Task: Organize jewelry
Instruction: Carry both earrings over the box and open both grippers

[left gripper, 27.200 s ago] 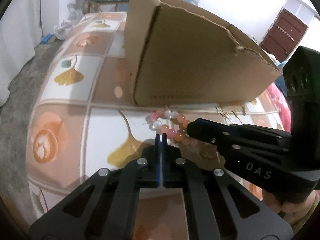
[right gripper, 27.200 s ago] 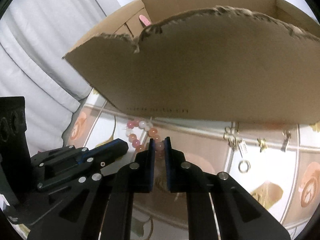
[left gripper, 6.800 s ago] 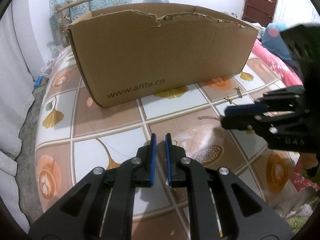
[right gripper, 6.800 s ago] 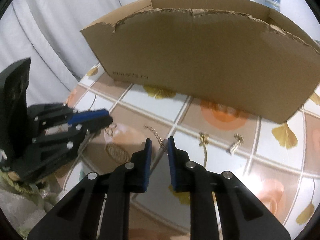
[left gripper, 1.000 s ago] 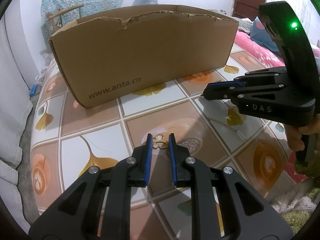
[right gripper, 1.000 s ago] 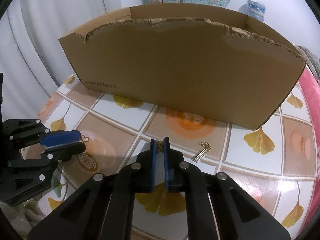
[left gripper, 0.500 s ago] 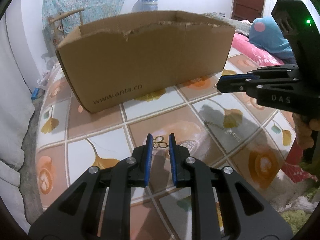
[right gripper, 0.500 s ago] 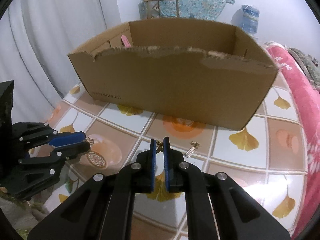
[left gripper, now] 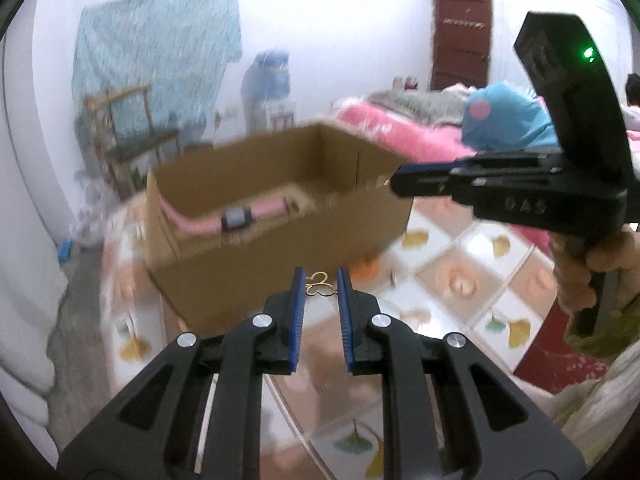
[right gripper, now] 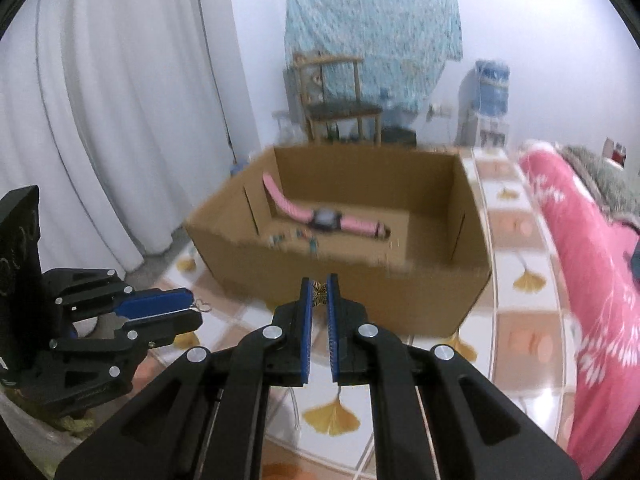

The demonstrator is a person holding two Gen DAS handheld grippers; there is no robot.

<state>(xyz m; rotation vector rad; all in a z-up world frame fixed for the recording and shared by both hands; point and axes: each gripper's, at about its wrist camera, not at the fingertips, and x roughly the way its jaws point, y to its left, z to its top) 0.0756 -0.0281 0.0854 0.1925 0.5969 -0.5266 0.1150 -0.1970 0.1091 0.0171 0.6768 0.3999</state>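
Note:
My left gripper (left gripper: 319, 282) is shut on a small gold clover-shaped earring (left gripper: 320, 285), held in the air in front of the open cardboard box (left gripper: 280, 256). My right gripper (right gripper: 319, 292) is shut on a small gold ornament (right gripper: 319, 294), raised in front of the box's near wall (right gripper: 360, 292). Inside the box lies a pink wristwatch (right gripper: 326, 218) and some small pieces I cannot make out. The right gripper shows in the left wrist view (left gripper: 398, 182) above the box's right end. The left gripper shows in the right wrist view (right gripper: 192, 306) at the lower left.
The box stands on a table with a tile and ginkgo-leaf pattern (right gripper: 332, 416). A pink blanket (right gripper: 592, 280) lies to the right. A white curtain (right gripper: 100, 120), a wooden chair (right gripper: 336, 100) and a water dispenser (right gripper: 486, 104) stand behind.
Both grippers have risen from the table with their pieces, so the inside of the box now shows. The view is blurred by motion.

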